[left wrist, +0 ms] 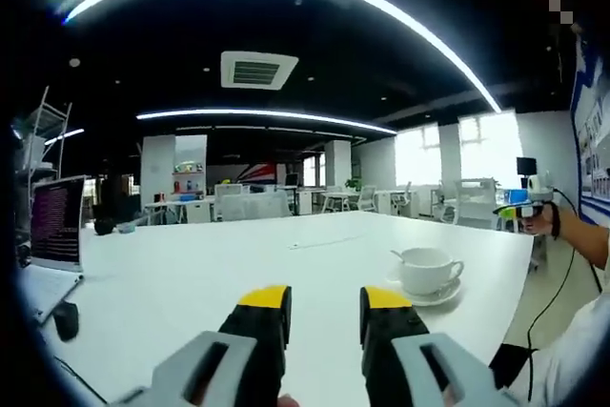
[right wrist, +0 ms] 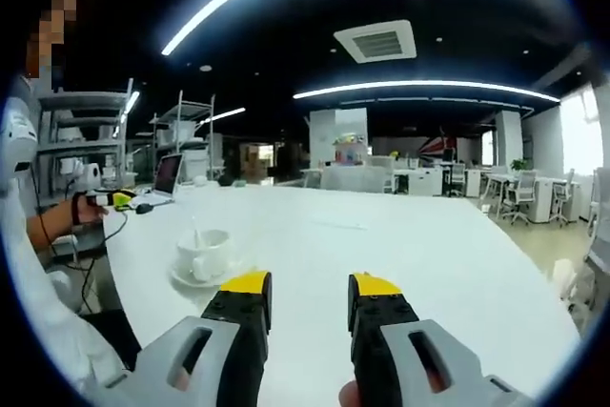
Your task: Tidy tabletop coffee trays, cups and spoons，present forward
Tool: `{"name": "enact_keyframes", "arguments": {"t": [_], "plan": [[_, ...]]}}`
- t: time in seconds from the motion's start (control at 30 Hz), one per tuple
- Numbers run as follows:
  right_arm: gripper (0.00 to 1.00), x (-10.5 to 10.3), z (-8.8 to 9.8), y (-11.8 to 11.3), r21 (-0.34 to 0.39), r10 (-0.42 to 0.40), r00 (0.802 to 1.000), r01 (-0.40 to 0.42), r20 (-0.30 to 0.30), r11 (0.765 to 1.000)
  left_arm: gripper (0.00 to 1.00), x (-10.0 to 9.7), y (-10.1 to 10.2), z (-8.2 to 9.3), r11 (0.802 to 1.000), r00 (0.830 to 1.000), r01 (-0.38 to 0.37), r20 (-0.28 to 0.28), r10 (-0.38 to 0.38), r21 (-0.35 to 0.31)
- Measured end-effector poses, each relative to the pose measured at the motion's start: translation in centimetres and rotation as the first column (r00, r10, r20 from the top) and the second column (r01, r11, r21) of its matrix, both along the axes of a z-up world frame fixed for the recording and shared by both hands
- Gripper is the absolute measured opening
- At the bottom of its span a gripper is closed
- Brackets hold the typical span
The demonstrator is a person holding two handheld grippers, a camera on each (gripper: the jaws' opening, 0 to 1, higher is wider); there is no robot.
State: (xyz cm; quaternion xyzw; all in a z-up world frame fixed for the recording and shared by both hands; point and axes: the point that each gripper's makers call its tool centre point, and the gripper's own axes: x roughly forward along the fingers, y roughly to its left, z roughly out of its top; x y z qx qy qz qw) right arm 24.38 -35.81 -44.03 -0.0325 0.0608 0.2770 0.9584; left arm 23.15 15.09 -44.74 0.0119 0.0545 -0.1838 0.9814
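Both grippers are held low over the near edge of the white table (left wrist: 238,264), level and pointed forward, apparently so that the cup (left wrist: 426,269) can be sighted before any reach is made. The left gripper (left wrist: 325,304) is held with its yellow-tipped jaws parted and nothing between them; the right gripper (right wrist: 309,295) is likewise held apart and empty.

The cup is found on a saucer (left wrist: 440,296) near the table's edge, to the right of the left gripper's jaws in the left gripper view and to the left of the right gripper's jaws in the right gripper view. It is thus judged to lie between the two grippers, near both but touched by neither.

The cup is white, low and wide, with a looped handle. In the right gripper view a thin upright thing, probably a spoon (right wrist: 197,233), is seen rising from it. A laptop (left wrist: 57,223) is set well away from the cup, at the table's far left side.
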Motion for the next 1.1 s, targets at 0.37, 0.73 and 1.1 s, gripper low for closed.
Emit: {"name": "enact_keyframes", "arguments": {"t": [0.37,0.73,1.1], "plan": [[0.32,0.6,-1.1,4.1,-0.049,0.116,0.987,-0.122,-0.108,0.991,0.32,0.5,-3.1,-2.7,0.992,0.969,0.107,-0.216,-0.119,-0.069],[0.31,1.5,-2.3,8.0,0.044,0.241,0.920,-0.239,-0.309,0.970,0.33,2.3,-7.3,-3.4,0.936,0.886,0.142,-0.381,-0.265,-0.321],[0.30,2.4,-3.4,10.0,0.142,0.284,0.848,-0.246,-0.448,0.959,0.33,3.6,-9.8,-4.6,0.911,0.816,0.134,-0.479,-0.325,-0.391]]}}
